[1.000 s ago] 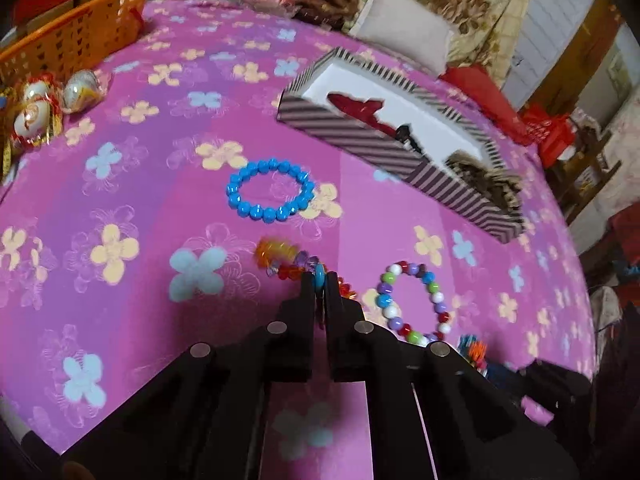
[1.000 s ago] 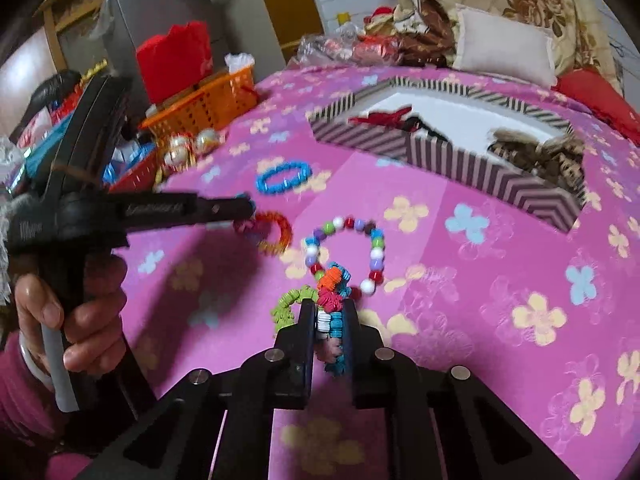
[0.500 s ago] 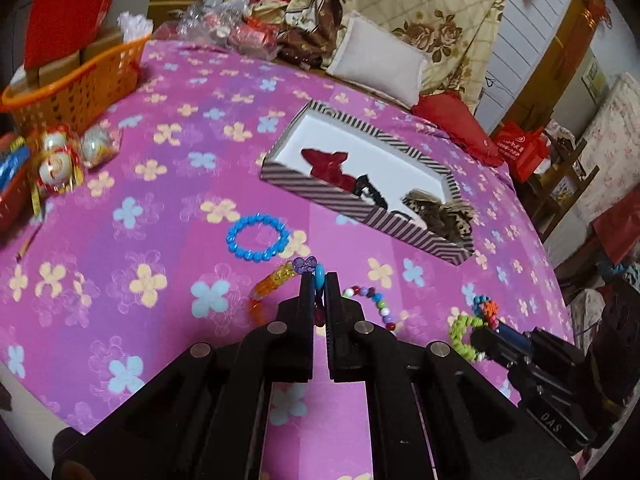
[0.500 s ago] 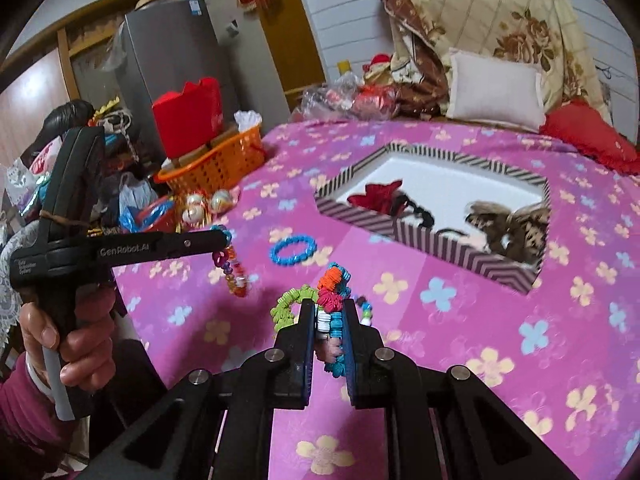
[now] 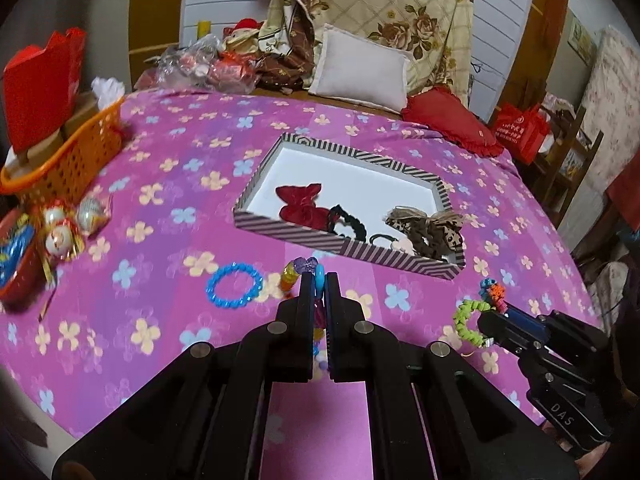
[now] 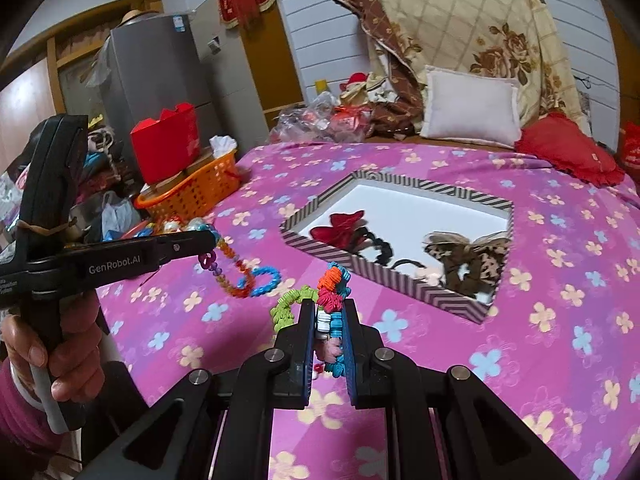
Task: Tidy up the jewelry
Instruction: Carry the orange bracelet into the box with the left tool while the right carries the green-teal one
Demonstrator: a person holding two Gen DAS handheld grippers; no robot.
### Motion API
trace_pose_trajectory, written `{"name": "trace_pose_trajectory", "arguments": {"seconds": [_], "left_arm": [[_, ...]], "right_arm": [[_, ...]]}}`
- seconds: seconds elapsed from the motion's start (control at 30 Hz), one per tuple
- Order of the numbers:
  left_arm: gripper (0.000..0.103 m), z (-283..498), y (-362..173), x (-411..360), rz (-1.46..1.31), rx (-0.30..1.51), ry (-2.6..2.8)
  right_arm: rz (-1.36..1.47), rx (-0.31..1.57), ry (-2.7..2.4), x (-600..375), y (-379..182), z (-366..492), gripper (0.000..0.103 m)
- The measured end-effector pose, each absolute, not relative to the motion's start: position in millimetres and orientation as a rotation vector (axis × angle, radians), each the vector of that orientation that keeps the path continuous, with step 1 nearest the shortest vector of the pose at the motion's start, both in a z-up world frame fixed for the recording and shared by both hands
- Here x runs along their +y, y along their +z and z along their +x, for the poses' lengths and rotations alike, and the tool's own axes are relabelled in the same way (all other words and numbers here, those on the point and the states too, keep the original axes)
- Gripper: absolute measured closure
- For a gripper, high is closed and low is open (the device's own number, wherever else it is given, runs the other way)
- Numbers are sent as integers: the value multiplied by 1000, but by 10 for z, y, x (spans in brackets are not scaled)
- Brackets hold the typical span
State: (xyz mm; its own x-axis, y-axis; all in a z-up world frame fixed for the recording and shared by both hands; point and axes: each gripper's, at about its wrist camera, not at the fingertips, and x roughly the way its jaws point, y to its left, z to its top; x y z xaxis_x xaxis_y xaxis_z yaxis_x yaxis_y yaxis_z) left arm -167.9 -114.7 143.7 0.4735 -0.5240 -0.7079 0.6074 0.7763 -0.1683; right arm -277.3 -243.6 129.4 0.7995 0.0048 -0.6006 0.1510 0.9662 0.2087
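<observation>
My left gripper (image 5: 319,280) is shut on a multicoloured bead bracelet (image 5: 294,274), held above the table; it dangles from the left gripper in the right wrist view (image 6: 228,264). My right gripper (image 6: 328,312) is shut on a coiled multicoloured bracelet (image 6: 332,292) with a green loop (image 6: 286,306), also lifted; it shows in the left wrist view (image 5: 476,312). The striped box (image 5: 344,246) lies ahead with a red bow (image 5: 300,204), black hair ties (image 5: 352,222) and a leopard bow (image 5: 430,226) inside. A blue bead bracelet (image 5: 234,284) lies on the cloth before the box.
The round table wears a pink flowered cloth (image 5: 160,184). An orange basket (image 5: 68,160) and foil ornaments (image 5: 68,224) sit at the left edge. Pillows (image 5: 360,68) and bags (image 5: 200,64) lie beyond the far edge.
Both grippers have risen from the table with their bracelets. The left one's bead bracelet left the cloth and now hangs free. The white bead bracelet is out of sight.
</observation>
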Motion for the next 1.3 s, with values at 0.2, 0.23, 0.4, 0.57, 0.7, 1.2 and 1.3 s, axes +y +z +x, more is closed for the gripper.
{"name": "trace_pose_trajectory", "arguments": {"seconds": [0.2,0.23,0.4,0.57,0.7,1.2,1.3], "left_arm": [[100,-1638,1470,-1390,160,805,-690],[100,-1622,1473,-1429,168,802,-688],[100,-1549,1478,-1570,195,796,-676],[100,-1470,1474,-1696,217,789,-662],[100,-1396,1467,-1786,230,787,-652],[100,-1091,1420,-2168,265,809,-652],[100,-1053,1399,-2239,267,814,-653]], "right_arm": [[255,640,-108,-2624,1298,-2730,91],[256,641,-110,-2654,1295,-2722,91],[258,647,-126,-2797,1278,-2667,91],[264,657,-135,-2896,1245,-2614,91],[263,664,-141,-2954,1224,-2573,91],[258,683,-172,-3230,1135,-2337,91],[260,687,-171,-3255,1111,-2292,91]]}}
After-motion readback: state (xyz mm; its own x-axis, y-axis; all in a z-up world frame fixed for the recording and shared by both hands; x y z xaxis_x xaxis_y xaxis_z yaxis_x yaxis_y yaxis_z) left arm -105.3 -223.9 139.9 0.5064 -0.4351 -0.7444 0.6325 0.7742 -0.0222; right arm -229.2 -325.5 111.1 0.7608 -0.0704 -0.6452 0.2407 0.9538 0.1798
